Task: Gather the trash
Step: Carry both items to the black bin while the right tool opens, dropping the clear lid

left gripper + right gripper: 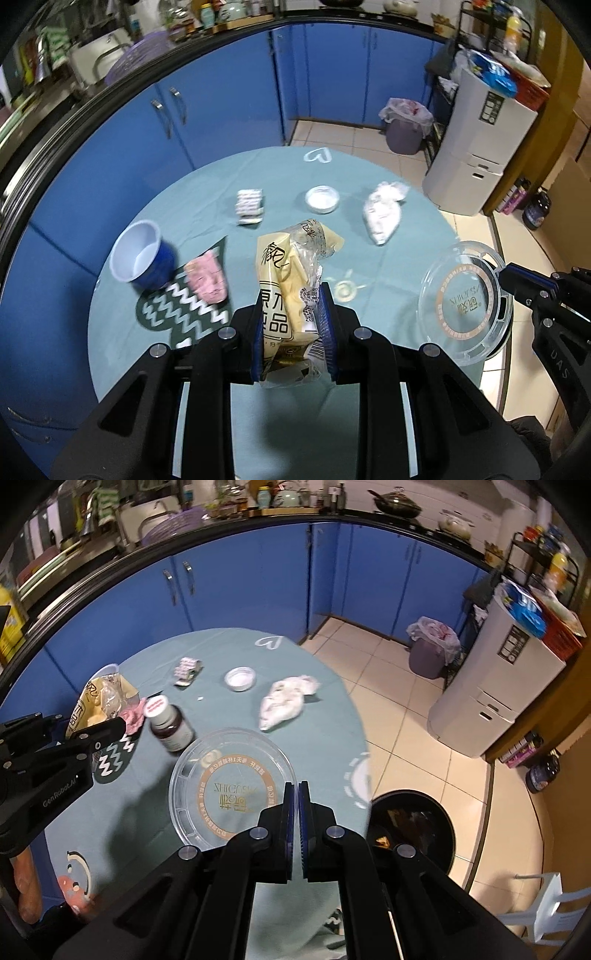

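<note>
A round table [155, 369] under a pale teal cloth stands in a kitchen with blue cabinets [258, 583]; two handheld grippers hang above it, each gripping a piece of trash

The left gripper [291, 325] has its blue pads pressed on a crumpled yellow snack bag [284, 273] with dark printed characters; the bag stands up between the jaws, lifted off the cloth

The right gripper [294, 819] has its jaws pinched nearly together on the rim of a clear round plastic lid [232, 786] with a brown printed ring; the lid hangs tilted over the table's near edge

More litter lies on the cloth; a blue cup [142, 256] with a white inside leans at the left, just beside a pink crumpled wrapper [207, 277]; farther back sit a folded striped packet [250, 206], a small white round cap [322, 198] and a wadded white plastic bag [382, 210], set apart from one another; in the right wrist view a brown bottle [171, 727] with a white cap lies on its side near the lid

On the tiled floor just beyond the table's right edge stands a dark round bin [410, 823] with scraps inside; farther off, by the cabinets, is a grey bin with a white liner [430, 653], next to a tall white appliance [491, 686]
</note>
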